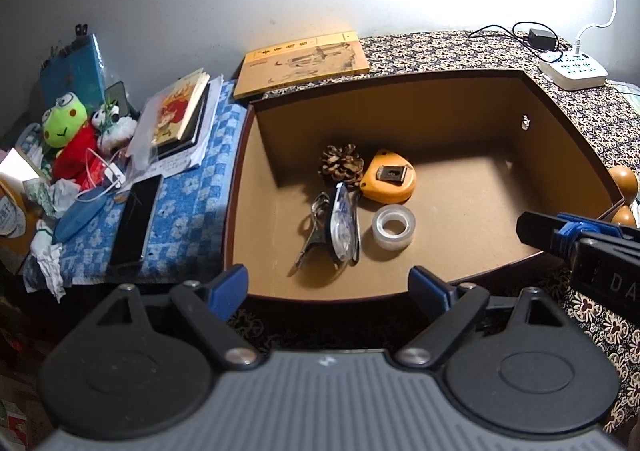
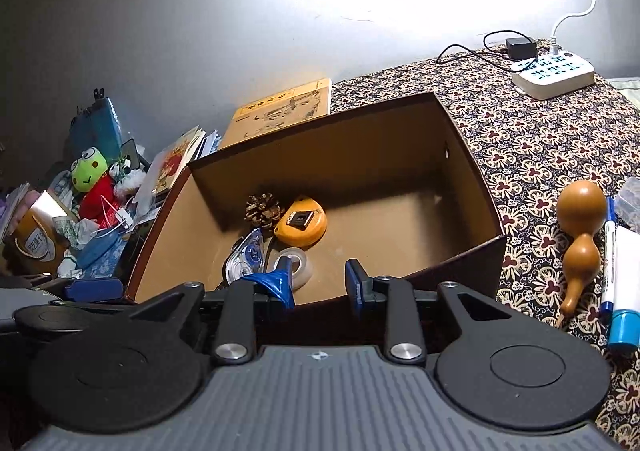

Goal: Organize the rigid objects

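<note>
Five things sit in the open brown box [image 1: 400, 91]: pinecone [image 1: 342, 165], orange tape measure [image 1: 389, 178], clear tape roll [image 1: 394, 227], correction tape [image 1: 343, 219] and a metal clip [image 1: 314, 237], all bunched near the left side. Left gripper [image 1: 328, 289] hangs by the box's near edge, fingers wide apart and empty. Right gripper [image 2: 318, 283] is spread and empty too. Gourd [image 2: 580, 235] and markers [image 2: 610, 263] lie on the patterned tabletop [image 2: 540, 139], right of the box.
</note>
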A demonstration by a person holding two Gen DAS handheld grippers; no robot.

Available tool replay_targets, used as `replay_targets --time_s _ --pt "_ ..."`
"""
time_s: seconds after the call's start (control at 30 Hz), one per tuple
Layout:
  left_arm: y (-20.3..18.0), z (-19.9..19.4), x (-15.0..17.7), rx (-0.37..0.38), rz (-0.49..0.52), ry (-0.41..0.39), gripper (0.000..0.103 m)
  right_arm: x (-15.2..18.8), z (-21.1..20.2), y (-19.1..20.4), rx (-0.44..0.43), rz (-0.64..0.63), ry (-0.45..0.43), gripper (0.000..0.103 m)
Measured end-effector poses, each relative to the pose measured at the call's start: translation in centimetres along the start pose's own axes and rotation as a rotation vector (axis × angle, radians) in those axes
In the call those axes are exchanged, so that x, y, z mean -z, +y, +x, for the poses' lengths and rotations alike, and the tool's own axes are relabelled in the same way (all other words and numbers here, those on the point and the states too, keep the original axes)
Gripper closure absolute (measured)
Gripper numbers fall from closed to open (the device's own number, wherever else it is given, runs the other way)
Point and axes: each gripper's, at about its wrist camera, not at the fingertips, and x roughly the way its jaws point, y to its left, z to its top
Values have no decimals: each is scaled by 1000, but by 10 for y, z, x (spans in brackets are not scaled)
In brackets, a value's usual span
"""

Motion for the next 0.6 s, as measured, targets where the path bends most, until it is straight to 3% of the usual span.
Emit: replay_targets --time_s 0.27,0.6 --pt "-8 -13 2 -39 -60 13 13 -4 -7 -6 -61 -46 39 92" --pt "-56 -13 15 -37 -153 122 13 -6 -28 -49 -98 -116 135 91"
